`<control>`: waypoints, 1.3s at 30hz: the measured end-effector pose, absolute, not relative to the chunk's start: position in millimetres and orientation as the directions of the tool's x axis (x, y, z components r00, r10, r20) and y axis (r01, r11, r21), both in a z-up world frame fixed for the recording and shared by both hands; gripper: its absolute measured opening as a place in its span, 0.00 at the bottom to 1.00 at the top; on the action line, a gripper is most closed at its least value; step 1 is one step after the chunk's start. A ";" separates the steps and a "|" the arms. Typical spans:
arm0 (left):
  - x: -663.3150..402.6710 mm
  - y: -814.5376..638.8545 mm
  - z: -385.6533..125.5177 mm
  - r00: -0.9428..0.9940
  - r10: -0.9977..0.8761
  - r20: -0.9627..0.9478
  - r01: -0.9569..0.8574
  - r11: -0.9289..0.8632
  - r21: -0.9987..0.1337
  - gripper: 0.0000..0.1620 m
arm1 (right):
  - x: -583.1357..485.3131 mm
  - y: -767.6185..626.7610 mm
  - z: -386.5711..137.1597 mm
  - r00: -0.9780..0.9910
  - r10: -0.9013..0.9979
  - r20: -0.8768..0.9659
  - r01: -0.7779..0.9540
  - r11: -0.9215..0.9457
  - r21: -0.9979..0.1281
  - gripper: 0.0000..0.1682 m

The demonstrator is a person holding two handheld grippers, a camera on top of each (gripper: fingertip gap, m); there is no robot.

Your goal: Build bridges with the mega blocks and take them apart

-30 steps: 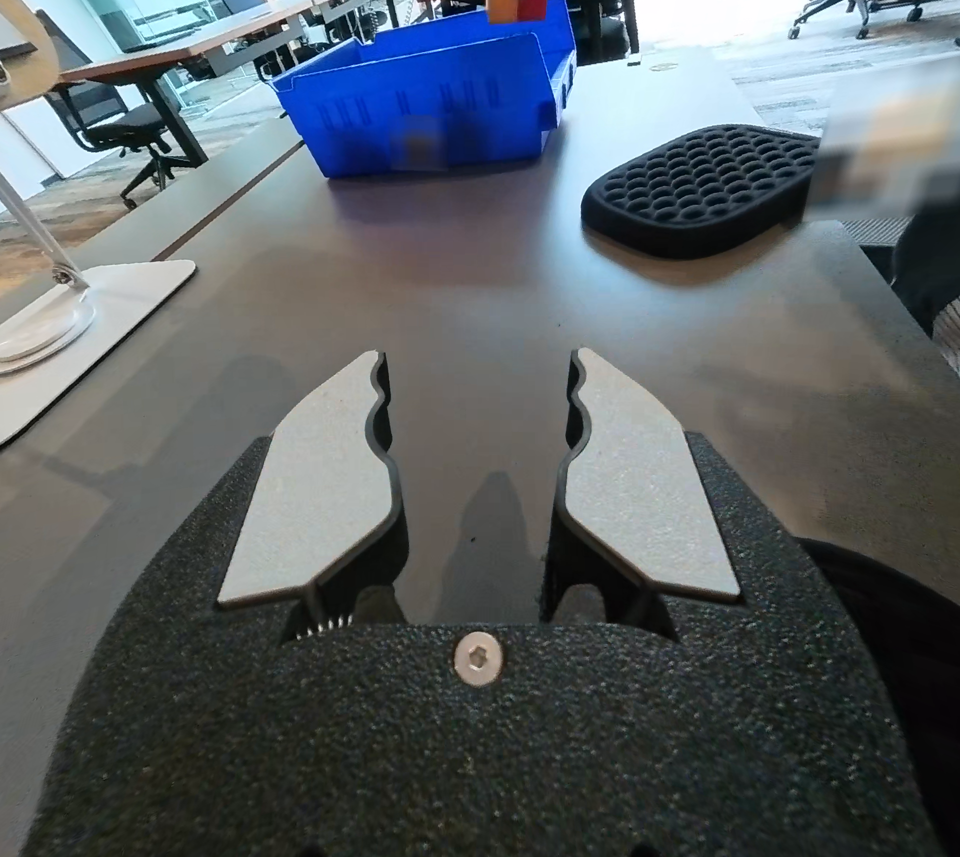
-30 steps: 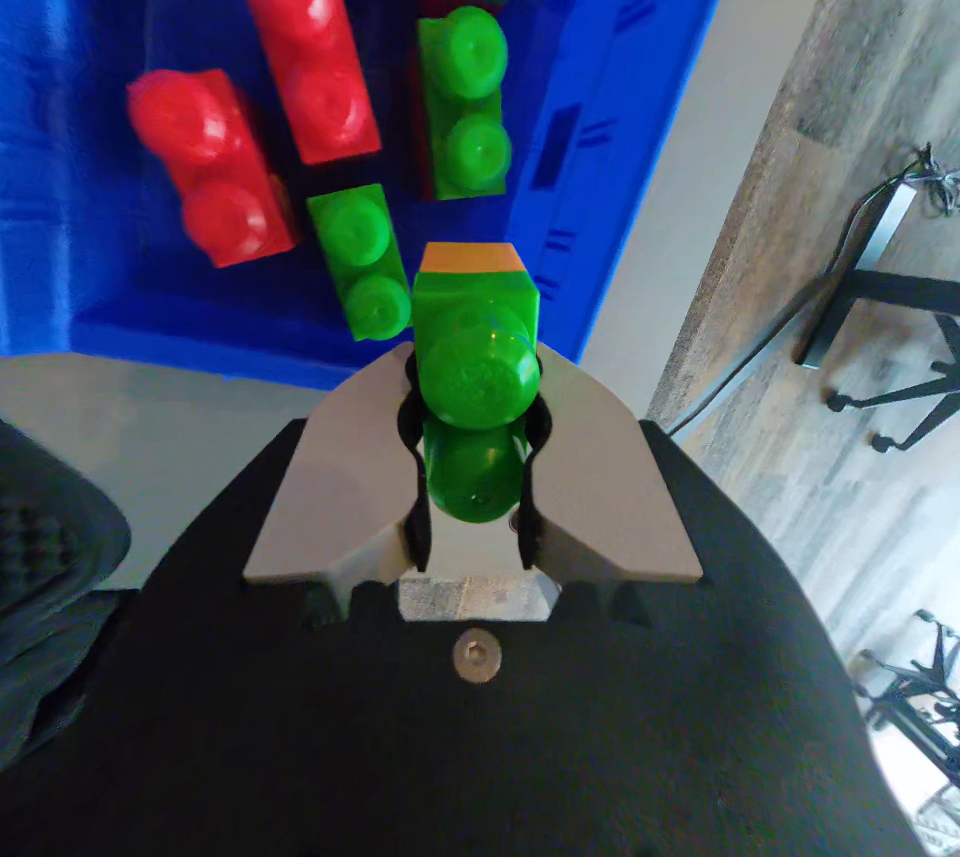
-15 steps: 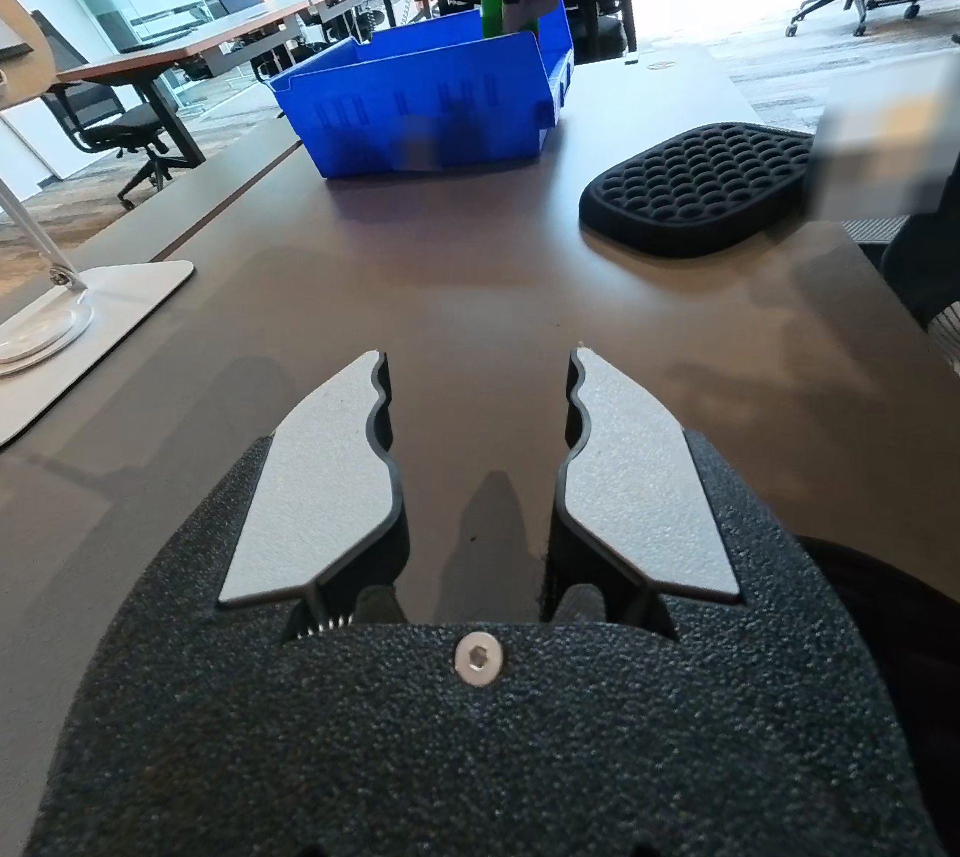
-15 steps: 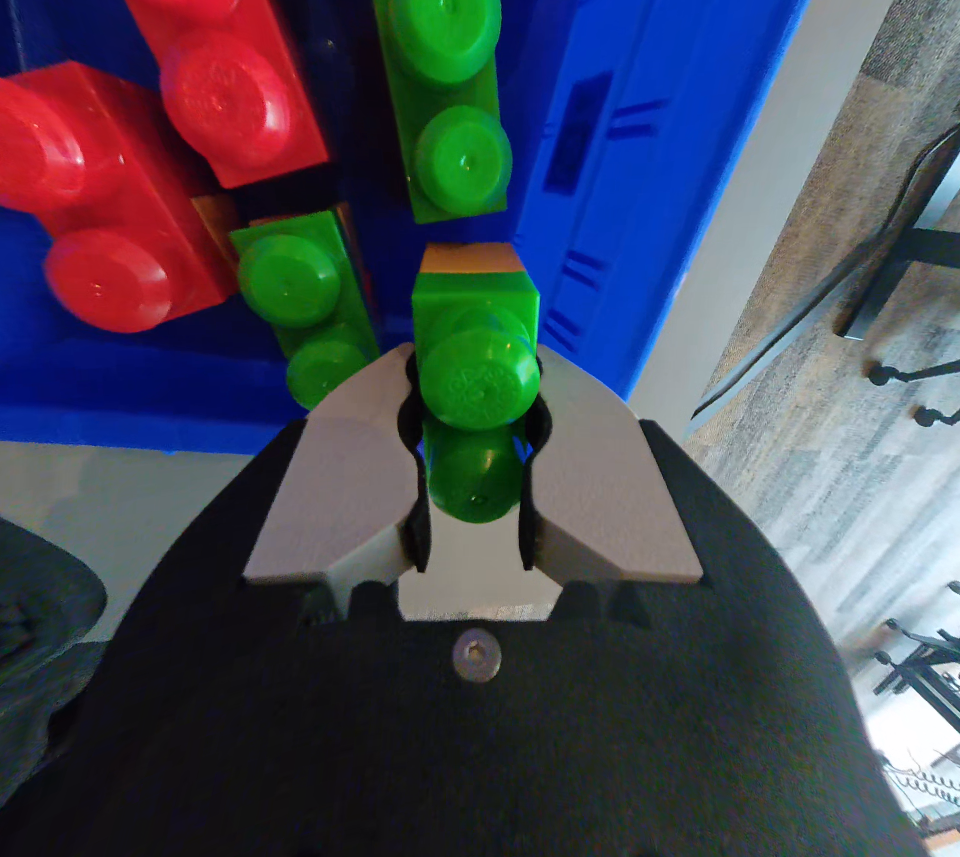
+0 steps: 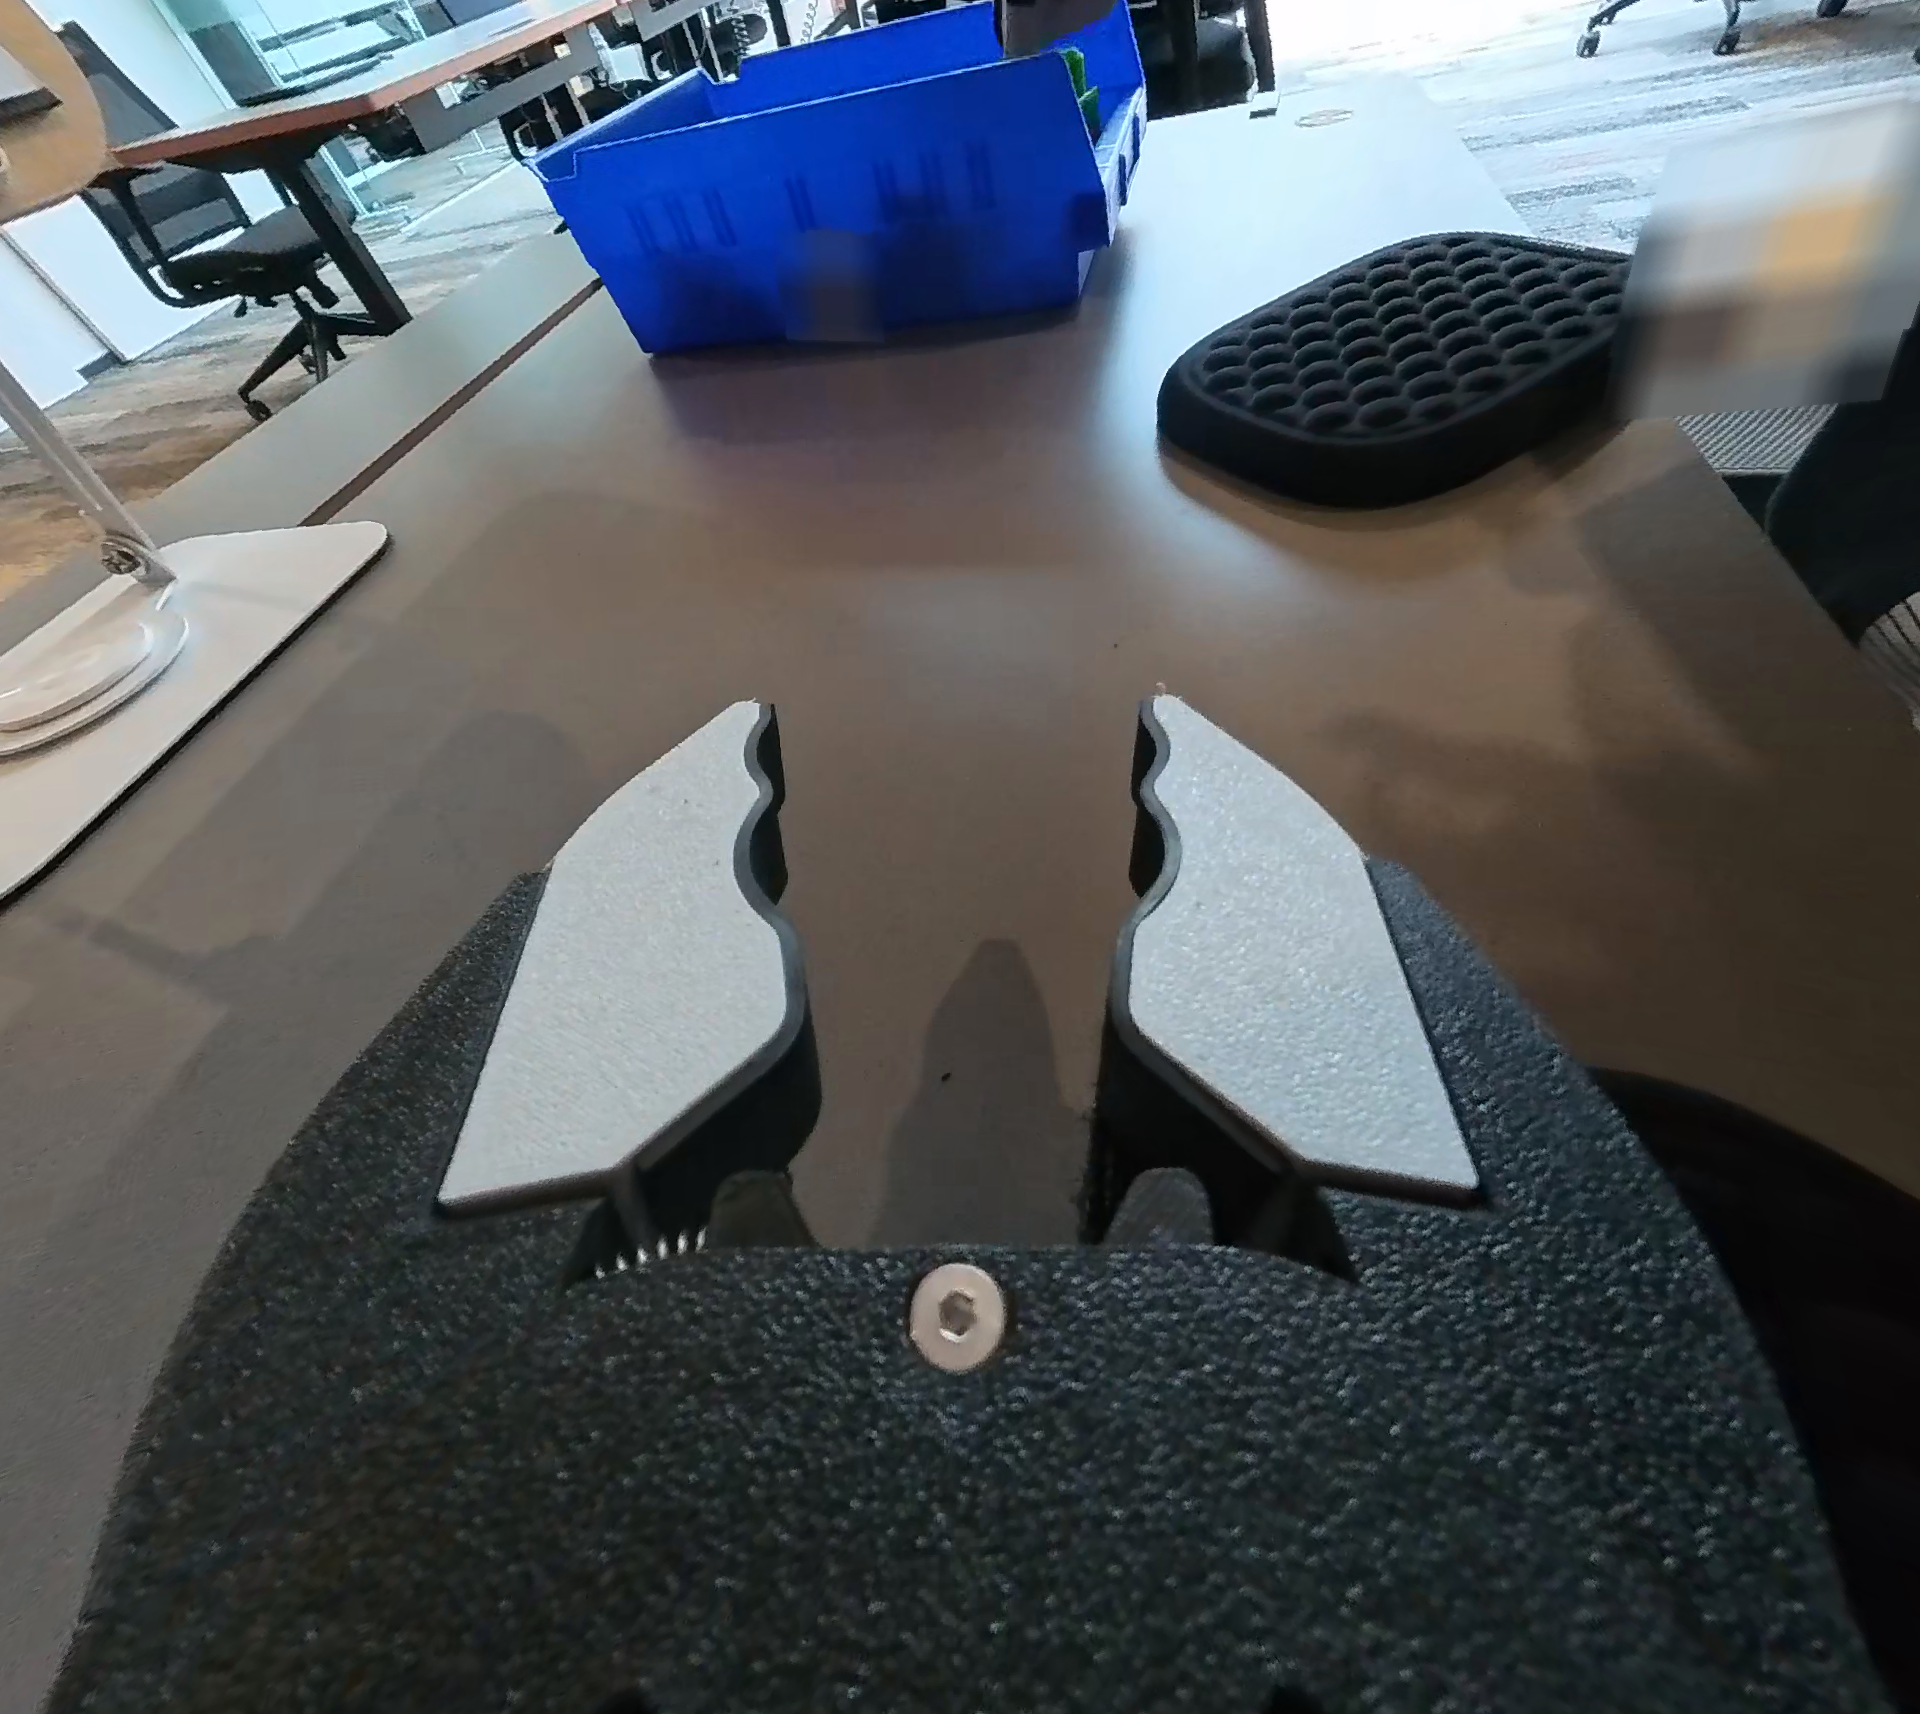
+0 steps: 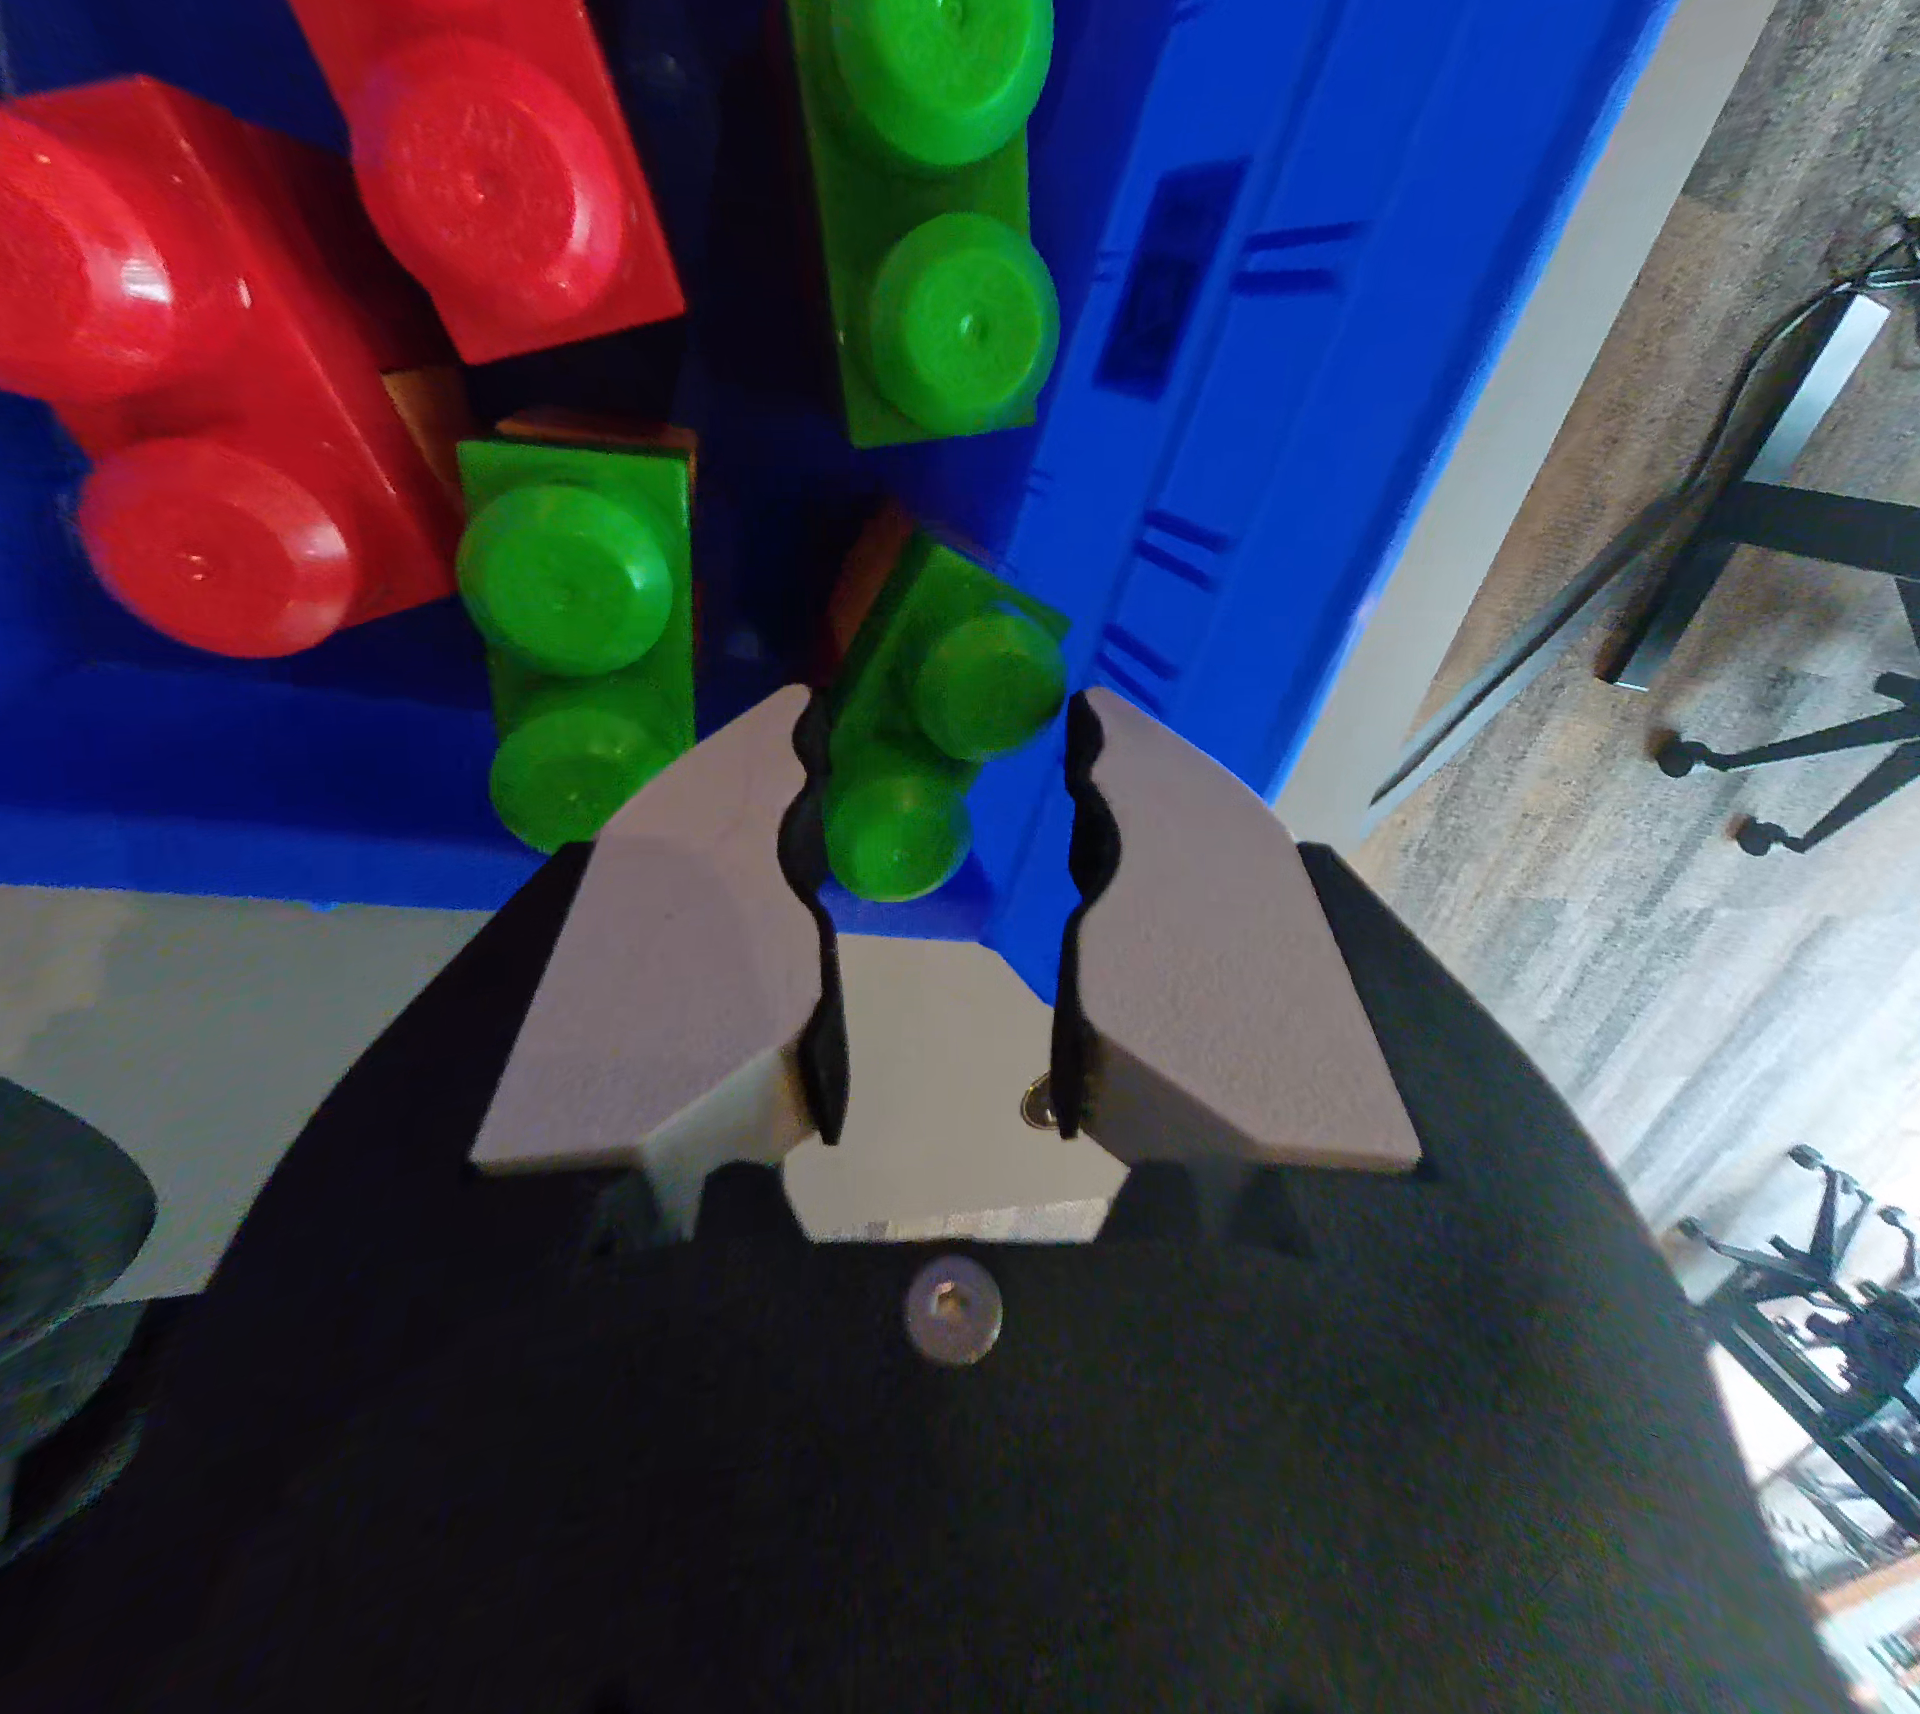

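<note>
Bin [image 6: 1299, 230] crowded, red and green blocks | right hand-held gripper [image 6: 940, 708] wide above | left hand-held gripper [image 5: 956, 708] wide, empty

The left wrist view sits low over the counter [image 5: 935, 584], facing the far blue bin [image 5: 862, 230]. The right wrist view looks straight down, close, into that bin [image 6: 1299, 262], which both share.
</note>
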State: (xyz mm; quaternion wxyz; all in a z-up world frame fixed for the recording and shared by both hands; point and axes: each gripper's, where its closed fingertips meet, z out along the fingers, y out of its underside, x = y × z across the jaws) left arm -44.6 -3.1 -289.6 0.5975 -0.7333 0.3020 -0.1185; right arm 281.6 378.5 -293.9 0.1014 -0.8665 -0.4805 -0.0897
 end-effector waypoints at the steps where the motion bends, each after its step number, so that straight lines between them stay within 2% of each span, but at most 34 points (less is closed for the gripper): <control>1: -44.5 -3.2 -289.7 0.789 -0.585 -0.188 -0.302 -0.104 -0.948 0.40 | 279.4 377.9 -291.4 0.526 0.815 0.242 0.850 -0.516 -0.110 0.26; 5: -44.7 -3.1 -289.6 0.790 -0.584 -0.187 -0.301 -0.104 -0.948 0.40 | 272.2 377.3 -272.8 0.531 0.811 0.245 0.846 -0.494 -0.201 0.25; 13: -43.6 -3.4 -291.3 0.785 -0.587 -0.199 -0.317 -0.104 -0.943 0.40 | 258.9 359.2 -246.9 0.482 0.838 0.255 0.867 -0.414 -0.277 0.24; 19: -46.6 -2.5 -288.5 0.798 -0.574 -0.185 -0.294 -0.102 -0.950 0.40 | 228.2 326.4 -225.9 0.405 0.875 0.265 0.875 -0.287 -0.389 0.23; 26: -55.5 -0.2 -283.5 0.832 -0.531 -0.161 -0.251 -0.102 -0.963 0.40 | 174.4 265.1 -209.7 0.285 0.916 0.282 0.823 -0.083 -0.562 0.31; 30: -76.3 3.7 -278.4 0.881 -0.441 -0.171 -0.248 -0.124 -0.961 0.41 | 152.6 240.0 -207.7 0.274 0.922 0.274 0.758 -0.032 -0.651 0.35; 33: -95.0 2.6 -253.3 0.935 -0.330 -0.133 -0.182 -0.123 -0.976 0.41 | 144.7 231.1 -209.7 0.292 0.921 0.258 0.710 -0.028 -0.704 0.39; 39: -131.5 -21.7 -210.1 0.995 -0.074 -0.065 -0.074 -0.136 -0.988 0.55 | 150.8 228.2 -228.2 0.344 0.908 0.240 0.681 -0.066 -0.730 0.51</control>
